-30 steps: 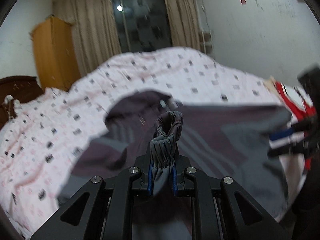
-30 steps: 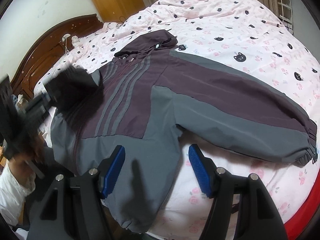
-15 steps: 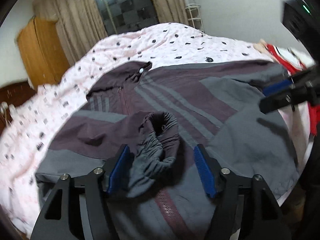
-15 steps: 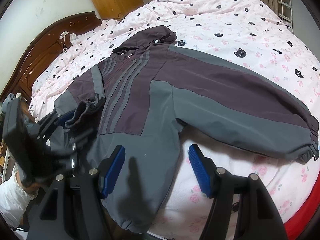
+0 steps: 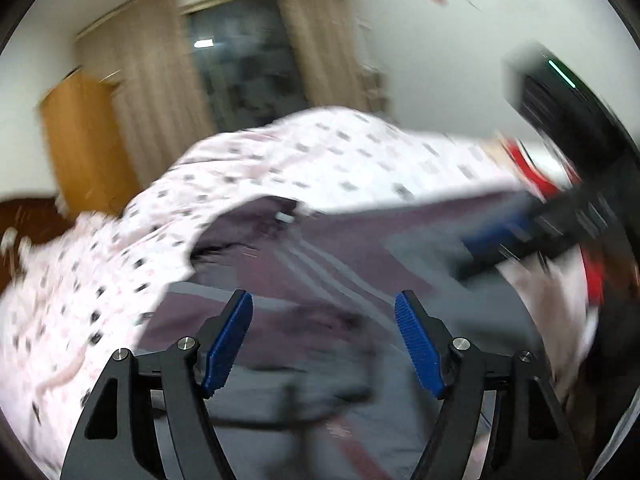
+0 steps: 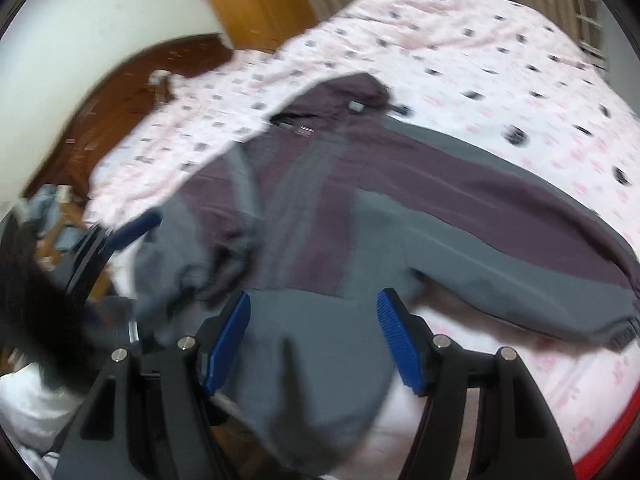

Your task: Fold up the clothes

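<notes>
Both tools empty — sleeve point(image 6: 208, 248) released

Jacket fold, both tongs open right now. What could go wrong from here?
1. The folded-in sleeve lies bunched on the jacket, not flat; it may slide back or crease the fold.
2. The other sleeve stretches across the quilt with its cuff near the bed's edge; it could slip off.
3. Both views are motion-blurred, so the right tongs or left tongs could mis-grab layers.
</notes>
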{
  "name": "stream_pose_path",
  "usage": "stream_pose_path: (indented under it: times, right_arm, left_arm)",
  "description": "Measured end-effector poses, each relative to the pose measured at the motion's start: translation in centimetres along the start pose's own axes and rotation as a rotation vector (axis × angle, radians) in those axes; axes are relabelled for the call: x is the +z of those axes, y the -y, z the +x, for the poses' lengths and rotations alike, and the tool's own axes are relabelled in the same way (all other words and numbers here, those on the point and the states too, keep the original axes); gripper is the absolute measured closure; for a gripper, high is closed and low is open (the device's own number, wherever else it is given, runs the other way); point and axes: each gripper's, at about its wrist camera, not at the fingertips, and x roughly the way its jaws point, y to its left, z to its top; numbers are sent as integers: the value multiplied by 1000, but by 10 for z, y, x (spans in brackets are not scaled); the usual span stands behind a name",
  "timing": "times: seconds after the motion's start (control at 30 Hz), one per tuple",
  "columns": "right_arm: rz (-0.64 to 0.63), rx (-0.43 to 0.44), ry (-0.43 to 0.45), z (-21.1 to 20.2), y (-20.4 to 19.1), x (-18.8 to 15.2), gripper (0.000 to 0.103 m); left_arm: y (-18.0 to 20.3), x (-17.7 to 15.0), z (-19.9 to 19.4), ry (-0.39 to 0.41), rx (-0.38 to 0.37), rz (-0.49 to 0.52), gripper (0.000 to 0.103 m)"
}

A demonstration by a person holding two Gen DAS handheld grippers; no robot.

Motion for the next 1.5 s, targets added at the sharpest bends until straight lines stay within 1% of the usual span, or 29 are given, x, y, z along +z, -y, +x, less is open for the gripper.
stream_pose_path:
  times: [0.03,0.1,0.13,0.17,0.23,0.27,0.37,0.5,0.57,0.7,0.77,0.8,0.87,1.0,1.03,1.1,1.17,1.33,1.5]
  right_arm:
    - [-10,39,7,-1,-5,2,36]
    - [-28,107,9,0,-17,6,38]
    - [-36,146,2,3,-23,7,47]
    - [-39,194,-14,8,-29,9,59]
    - [-37,243,-48,21,-39,11,74]
    - [-40,257,-63,28,-44,12,74]
    - [-58,232,-79,45,-56,15,74]
    - [-39,188,-111,65,-55,19,74]
    - [-19,186,-122,72,-49,20,74]
    - [13,171,-142,85,-42,23,74]
    - [29,177,-142,87,-40,24,75]
    - [34,180,-142,88,-40,24,76]
    - [31,187,-143,89,-41,25,96]
    - [26,169,-134,86,-40,24,98]
    - [31,167,-138,86,-38,22,98]
    - [41,161,-146,85,-34,18,98]
    - [51,156,-153,85,-29,13,99]
    - [64,143,-167,84,-22,6,99]
    - [49,105,-188,84,-24,3,100]
  left_arm:
    - [-21,4,1,7,39,-55,30]
    - [-60,6,10,-9,119,-162,30]
    - [-82,5,18,-27,156,-226,30]
    - [-98,1,26,-46,170,-277,30]
    - [-123,-8,41,-84,172,-367,30]
    - [-132,-14,48,-100,164,-405,30]
    - [-140,-30,61,-119,136,-468,30]
    - [-132,-34,67,-124,120,-459,30]
    - [-132,-33,74,-143,116,-454,30]
    - [-132,-37,81,-181,99,-474,30]
    - [-133,-39,84,-195,97,-484,30]
    - [-133,-40,85,-201,96,-489,30]
    - [-134,-41,86,-210,96,-500,30]
    - [-133,-45,92,-247,113,-500,30]
    - [-132,-47,95,-267,123,-495,30]
    - [-133,-54,106,-334,133,-504,30]
    - [-134,-58,112,-366,127,-521,30]
    - [-132,-60,115,-375,141,-521,29]
    - [-132,-61,114,-377,150,-522,29]
